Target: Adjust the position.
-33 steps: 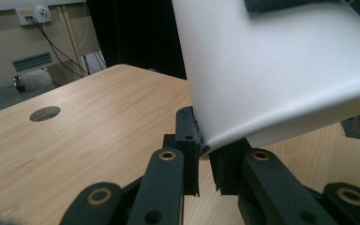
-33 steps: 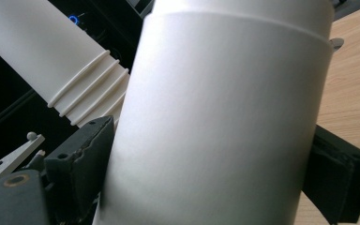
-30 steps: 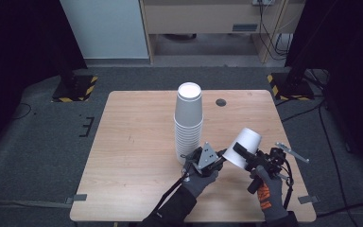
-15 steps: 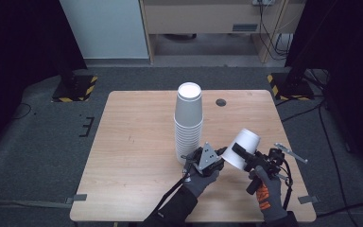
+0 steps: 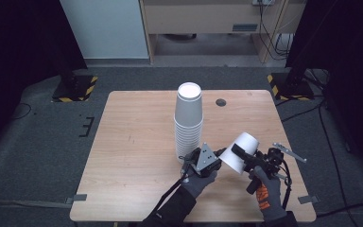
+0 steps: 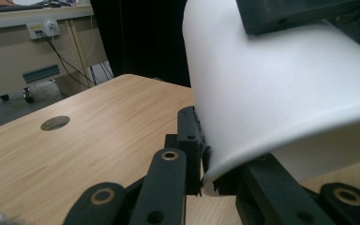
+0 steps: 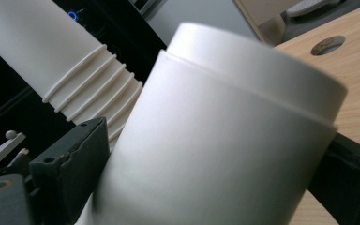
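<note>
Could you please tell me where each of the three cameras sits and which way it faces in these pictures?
High view: fixed above the person's side, looking forward and down on the table; forearms, left claw and right claw show.
Left gripper view: rides the left claw, looking along its black jaws at the cup's rim.
Right gripper view: rides the right claw, whose jaws clamp the cup; cup stack behind.
All share the white cup.

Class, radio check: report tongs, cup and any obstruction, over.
Right tongs shut across loose white cup, held tilted above table. Left tongs pinching its rim. Cup stack upright, close beside left tongs.
</note>
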